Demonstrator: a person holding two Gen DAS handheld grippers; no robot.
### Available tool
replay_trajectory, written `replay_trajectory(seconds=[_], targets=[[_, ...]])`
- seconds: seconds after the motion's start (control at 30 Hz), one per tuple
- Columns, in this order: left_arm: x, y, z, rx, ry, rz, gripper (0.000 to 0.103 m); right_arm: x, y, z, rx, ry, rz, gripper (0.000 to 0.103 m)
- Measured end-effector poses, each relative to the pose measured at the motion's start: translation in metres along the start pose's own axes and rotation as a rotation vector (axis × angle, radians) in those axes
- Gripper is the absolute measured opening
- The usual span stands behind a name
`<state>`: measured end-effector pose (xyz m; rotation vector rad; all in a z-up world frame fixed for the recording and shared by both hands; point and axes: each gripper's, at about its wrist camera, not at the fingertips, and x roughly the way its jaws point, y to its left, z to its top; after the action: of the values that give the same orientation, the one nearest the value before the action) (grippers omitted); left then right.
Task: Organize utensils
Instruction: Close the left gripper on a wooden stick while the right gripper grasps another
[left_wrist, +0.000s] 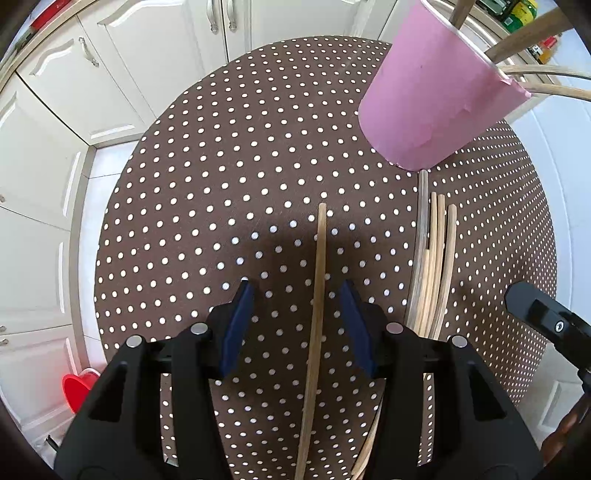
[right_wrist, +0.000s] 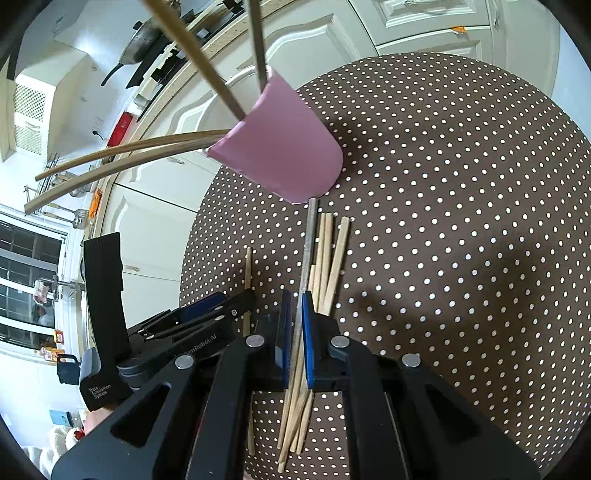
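Note:
A pink cup (left_wrist: 432, 96) stands on the round polka-dot table (left_wrist: 229, 177) and holds several chopsticks; it also shows in the right wrist view (right_wrist: 284, 155). My left gripper (left_wrist: 297, 295) is open, its jaws either side of a single wooden chopstick (left_wrist: 319, 266) lying on the cloth. My right gripper (right_wrist: 294, 299) is shut on a grey metal chopstick (right_wrist: 308, 243) whose far tip touches the cup's base. A bundle of wooden chopsticks (right_wrist: 328, 258) lies beside it, also seen in the left wrist view (left_wrist: 436, 258).
White kitchen cabinets (left_wrist: 110, 74) surround the table. A red bowl (left_wrist: 77, 387) sits on the floor at lower left. The left gripper's body (right_wrist: 177, 332) lies close left of my right gripper. A counter with a pan (right_wrist: 144, 40) is behind the cup.

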<state>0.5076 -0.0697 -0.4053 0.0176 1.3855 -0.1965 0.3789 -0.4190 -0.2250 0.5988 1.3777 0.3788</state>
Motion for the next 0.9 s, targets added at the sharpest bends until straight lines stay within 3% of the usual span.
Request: replay_trajectory(seconds=[0.1,0.17,0.27,0.5,0.57,0.6,0.9], targets=[[-0.001,-0.006,0.005,0.020,-0.025,-0.003,0.049,-0.001,-0.008,0.002,0.000,0.010,0.003,0.005],[0.006,-0.011,0.009,0.055,-0.014,0.045,0.049,0.000,-0.012,0.004,0.000,0.017,0.005,0.005],[0.011,-0.015,0.011,0.068,-0.004,0.059,0.049,-0.001,-0.014,0.006,-0.013,0.025,0.006,0.005],[0.013,-0.031,0.010,0.138,-0.026,0.086,0.025,-0.001,-0.006,0.011,-0.028,0.027,0.005,0.005],[0.012,-0.037,0.008,0.135,-0.031,0.087,0.014,-0.004,-0.003,0.013,-0.033,0.016,0.005,0.005],[0.012,-0.036,0.008,0.132,-0.030,0.079,0.006,-0.006,-0.001,0.014,-0.038,0.010,0.005,0.005],[-0.027,-0.024,-0.010,0.060,-0.082,-0.041,0.006,-0.027,0.024,0.018,-0.106,-0.048,-0.012,0.004]])
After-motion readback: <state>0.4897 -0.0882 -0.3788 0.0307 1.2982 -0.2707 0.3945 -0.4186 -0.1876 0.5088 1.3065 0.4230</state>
